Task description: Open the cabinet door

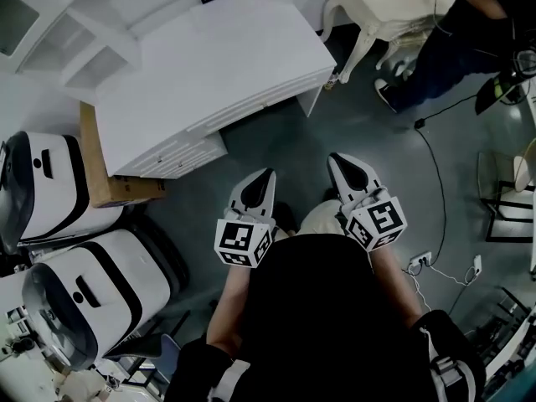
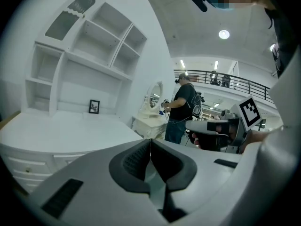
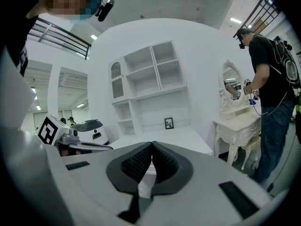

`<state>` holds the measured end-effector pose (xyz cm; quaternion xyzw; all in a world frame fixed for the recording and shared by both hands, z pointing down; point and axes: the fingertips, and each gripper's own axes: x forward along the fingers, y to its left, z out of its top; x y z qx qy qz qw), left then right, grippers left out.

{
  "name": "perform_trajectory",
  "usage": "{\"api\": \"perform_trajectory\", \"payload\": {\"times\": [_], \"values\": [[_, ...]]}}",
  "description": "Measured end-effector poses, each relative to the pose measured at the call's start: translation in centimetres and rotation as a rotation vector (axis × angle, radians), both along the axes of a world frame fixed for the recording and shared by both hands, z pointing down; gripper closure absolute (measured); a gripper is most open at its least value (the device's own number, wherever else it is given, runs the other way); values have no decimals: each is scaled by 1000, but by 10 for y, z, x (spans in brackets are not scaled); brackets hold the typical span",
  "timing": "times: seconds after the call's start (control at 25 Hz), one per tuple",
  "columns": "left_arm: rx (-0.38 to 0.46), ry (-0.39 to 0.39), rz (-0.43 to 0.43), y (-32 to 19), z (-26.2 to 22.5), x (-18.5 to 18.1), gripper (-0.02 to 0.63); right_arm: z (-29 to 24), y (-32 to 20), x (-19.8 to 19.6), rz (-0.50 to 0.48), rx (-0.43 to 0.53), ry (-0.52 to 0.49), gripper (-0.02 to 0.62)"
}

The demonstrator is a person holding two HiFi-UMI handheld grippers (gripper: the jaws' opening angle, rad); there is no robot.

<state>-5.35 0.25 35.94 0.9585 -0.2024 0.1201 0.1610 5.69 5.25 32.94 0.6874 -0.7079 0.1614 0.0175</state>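
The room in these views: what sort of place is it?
Probably a test hall staged with furniture, not a home: a white desk and dressing table stand on a grey floor, with a balcony railing overhead.

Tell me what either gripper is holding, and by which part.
Nothing: the white left gripper and white right gripper both have jaws closed together, empty.

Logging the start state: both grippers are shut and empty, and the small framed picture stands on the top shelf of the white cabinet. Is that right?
Not quite. The framed picture stands on the desk top, below the shelves, not on the top shelf; the right gripper view shows it. The left gripper and the right gripper are indeed shut and empty.
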Motion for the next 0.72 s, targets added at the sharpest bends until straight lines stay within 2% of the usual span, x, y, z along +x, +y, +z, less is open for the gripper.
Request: {"api": "perform_trajectory", "payload": {"times": [0.2,0.48,0.72], "values": [[-21,-8,-49,-22,5,2,581,11,-32,-1,-65,-28,-14,578],[-49,-9,-193,-58,15,6,581,30,-85,10,-212,-71,-16,578],[-58,-6,-334,-87,12,27,581,54,-136,26,-377,-140,23,578]]}}
